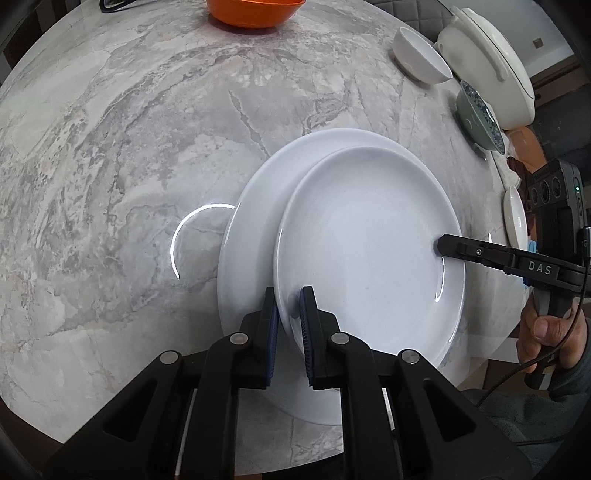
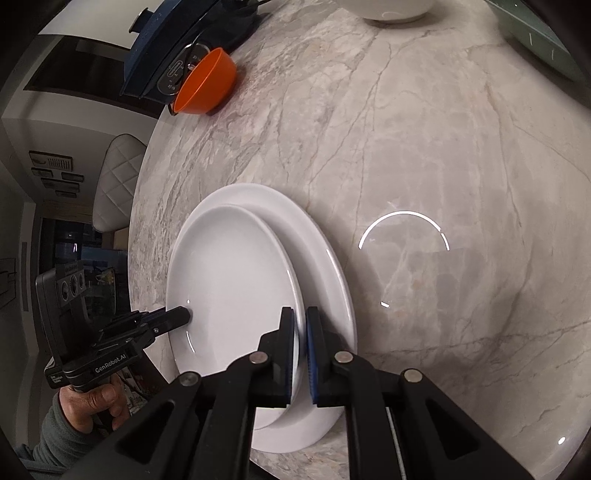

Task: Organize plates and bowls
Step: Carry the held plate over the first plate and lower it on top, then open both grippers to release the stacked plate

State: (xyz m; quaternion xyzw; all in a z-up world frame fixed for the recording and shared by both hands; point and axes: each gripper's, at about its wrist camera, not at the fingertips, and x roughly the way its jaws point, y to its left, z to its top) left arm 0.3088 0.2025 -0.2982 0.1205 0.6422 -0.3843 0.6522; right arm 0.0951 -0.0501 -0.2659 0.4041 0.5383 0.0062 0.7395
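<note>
Two white plates sit on the marble table point(image 1: 110, 147). The smaller upper plate point(image 1: 369, 240) point(image 2: 236, 277) lies over the larger lower plate point(image 1: 255, 206) point(image 2: 321, 258), offset toward one side. Whether it rests on the lower plate or hangs just above it, I cannot tell. My left gripper point(image 1: 288, 317) is shut on the upper plate's near rim, one blue pad on each face. My right gripper point(image 2: 301, 332) is shut on the opposite rim of the same plate. Each gripper also shows in the other's view: the right gripper point(image 1: 443, 248) and the left gripper point(image 2: 184, 315).
An orange bowl point(image 1: 255, 13) point(image 2: 207, 83) stands at the far edge beside a dark blue pot point(image 2: 166, 48). A white bowl point(image 1: 421, 55), a white lidded casserole point(image 1: 487, 62), a blue-patterned bowl point(image 1: 480, 114) and a small white dish point(image 1: 515, 218) line the right side. A padded chair point(image 2: 114, 184) stands beyond the table.
</note>
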